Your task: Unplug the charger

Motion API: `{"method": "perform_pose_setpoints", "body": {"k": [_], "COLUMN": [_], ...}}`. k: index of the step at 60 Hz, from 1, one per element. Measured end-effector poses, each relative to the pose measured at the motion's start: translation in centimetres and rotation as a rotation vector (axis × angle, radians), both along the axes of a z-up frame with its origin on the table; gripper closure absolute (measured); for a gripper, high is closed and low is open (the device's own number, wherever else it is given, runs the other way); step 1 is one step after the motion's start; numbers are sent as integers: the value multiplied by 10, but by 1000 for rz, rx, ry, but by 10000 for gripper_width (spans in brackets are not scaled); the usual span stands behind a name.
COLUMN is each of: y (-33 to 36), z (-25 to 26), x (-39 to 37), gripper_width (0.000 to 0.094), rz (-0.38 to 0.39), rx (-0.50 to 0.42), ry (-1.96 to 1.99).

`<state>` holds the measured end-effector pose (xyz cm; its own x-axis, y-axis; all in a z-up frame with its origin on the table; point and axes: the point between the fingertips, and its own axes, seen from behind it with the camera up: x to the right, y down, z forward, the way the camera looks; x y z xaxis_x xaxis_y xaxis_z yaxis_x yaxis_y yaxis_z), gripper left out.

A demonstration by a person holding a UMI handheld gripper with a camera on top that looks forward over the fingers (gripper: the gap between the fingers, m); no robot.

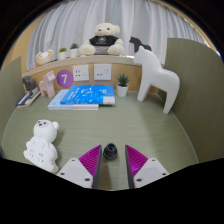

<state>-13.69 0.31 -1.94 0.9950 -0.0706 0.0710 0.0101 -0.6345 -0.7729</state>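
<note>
My gripper (pixel 111 160) is low over the grey-green tabletop (pixel 120 125), fingers apart, with the magenta pads (pixel 91 158) showing on both sides. A small dark round object (pixel 110 151), perhaps the charger's plug end, stands between the fingertips with a gap at either side. I cannot tell whether it rests on the table. Two white wall plates (pixel 103 72) sit on the back wall far beyond the fingers. No cable or plugged charger shows at them.
A white bear figure (pixel 42 144) stands just left of the fingers. A blue book (pixel 82 96) lies mid-table. A white horse figure (pixel 157 77) and a small potted plant (pixel 123 84) stand at the right. A teddy bear (pixel 104 40) sits on the back shelf. A purple "7" card (pixel 64 77) is beside the plates.
</note>
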Motion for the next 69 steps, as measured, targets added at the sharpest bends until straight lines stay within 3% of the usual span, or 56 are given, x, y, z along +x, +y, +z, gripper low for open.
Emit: {"method": "perform_pose_setpoints", "body": {"k": [6,10,17,25,48,69], "y": [3,1,-15,-56,-175,-213], "z": [52,95,163,201,212,214], "x": [-2,-4,-19,-52,-120,-144], "gripper_width": [187,112,119,120,119,121], "rz": [5,-2,27,48,51,59], "rx": [59,111,187,221,236,227], "ry": [-26,-47,-90,-61,30,33]}}
